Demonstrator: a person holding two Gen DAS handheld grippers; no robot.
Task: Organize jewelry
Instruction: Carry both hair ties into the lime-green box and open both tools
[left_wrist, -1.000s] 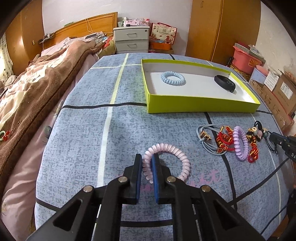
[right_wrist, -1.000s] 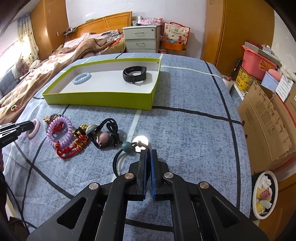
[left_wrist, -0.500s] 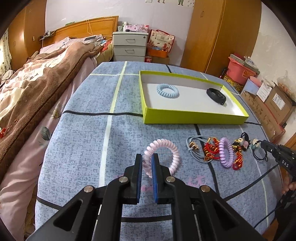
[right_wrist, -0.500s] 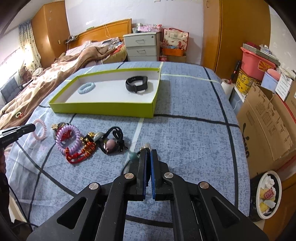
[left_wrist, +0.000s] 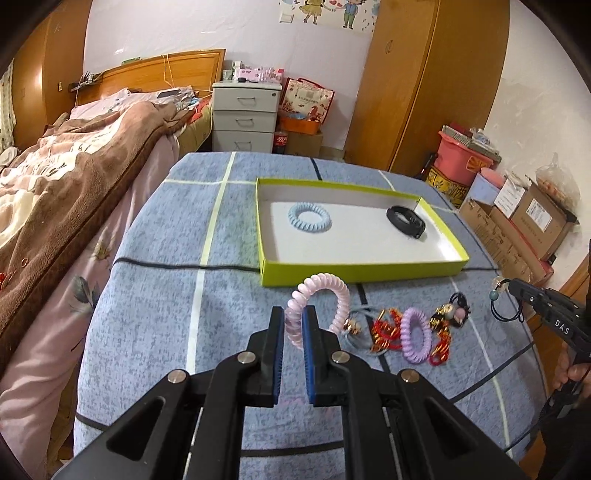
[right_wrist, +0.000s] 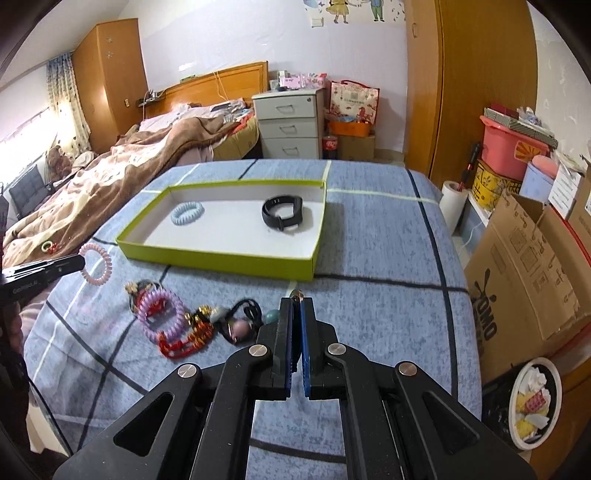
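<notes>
While the pile of loose pieces lies on the blue checked bed cover in front of the green-edged box, both tools are lifted with a piece each, so the step in hand looks like the carry toward that box. The left gripper is clamped on the pink coil hair tie, which stands up clear of the cover, just short of the box's near wall. The right gripper has its jaws nearly together on the cord of a black elastic with beads, which dangles from its tip in the left view. Inside the box already rest a blue coil hair tie and a black wristband, well apart. The next move probably calls for bringing each piece over the rim, above bare white floor, lowering it, then letting go without the coil springing out.
</notes>
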